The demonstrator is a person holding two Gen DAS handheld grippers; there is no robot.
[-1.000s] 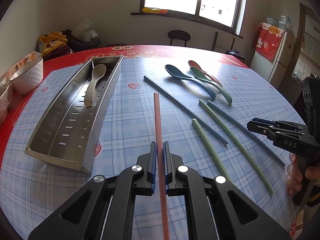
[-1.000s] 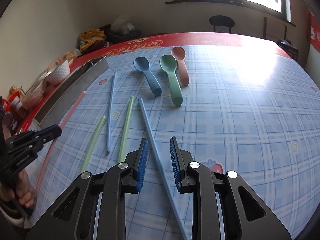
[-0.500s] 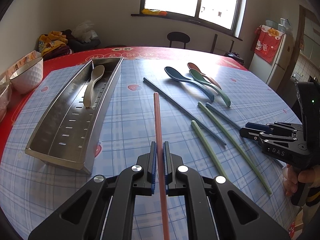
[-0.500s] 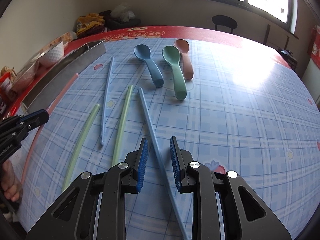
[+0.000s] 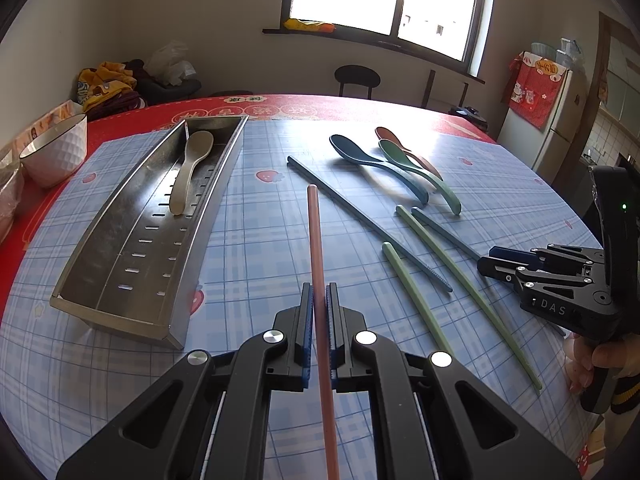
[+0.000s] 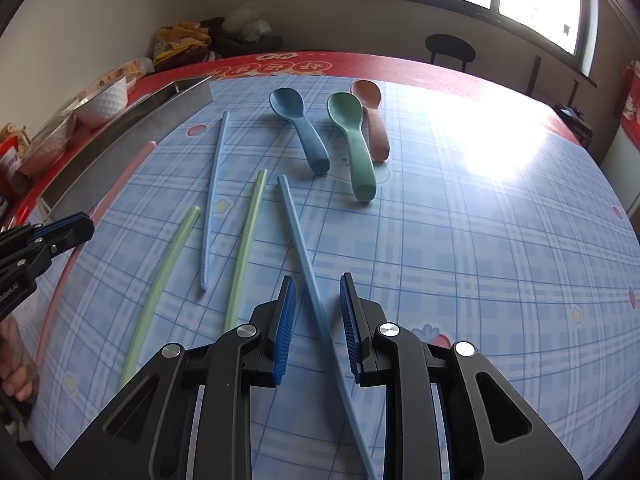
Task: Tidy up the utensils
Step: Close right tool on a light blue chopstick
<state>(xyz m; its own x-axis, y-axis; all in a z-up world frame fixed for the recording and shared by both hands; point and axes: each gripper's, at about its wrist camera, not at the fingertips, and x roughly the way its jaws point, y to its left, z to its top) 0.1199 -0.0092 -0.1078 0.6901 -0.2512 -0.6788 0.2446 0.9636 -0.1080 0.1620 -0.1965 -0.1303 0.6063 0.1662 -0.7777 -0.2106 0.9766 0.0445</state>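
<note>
My left gripper [image 5: 319, 292] is shut on a pink chopstick [image 5: 314, 232], which points away over the blue checked cloth beside the steel tray [image 5: 218, 184]. A beige spoon [image 5: 190, 172] lies in that tray. My right gripper [image 6: 318, 280] is open and straddles a blue chopstick [image 6: 298, 232]; its pads stand clear of it on both sides. Left of that lie two green chopsticks [image 6: 248, 240] and a second blue chopstick [image 6: 214, 192]. Beyond them are a blue spoon [image 6: 300, 128], a green spoon [image 6: 352, 140] and a brown spoon [image 6: 374, 120].
A white bowl [image 5: 56, 148] and other dishes stand on the red table border left of the tray. A person's hand [image 5: 600, 356] grips the right tool at the table's right edge. A stool [image 5: 357, 78] and a fridge [image 5: 556, 132] stand past the far edge.
The right gripper has slid in over the blue chopstick and rolled slightly, so the utensils look closer. The left gripper and its pink chopstick have not moved.
</note>
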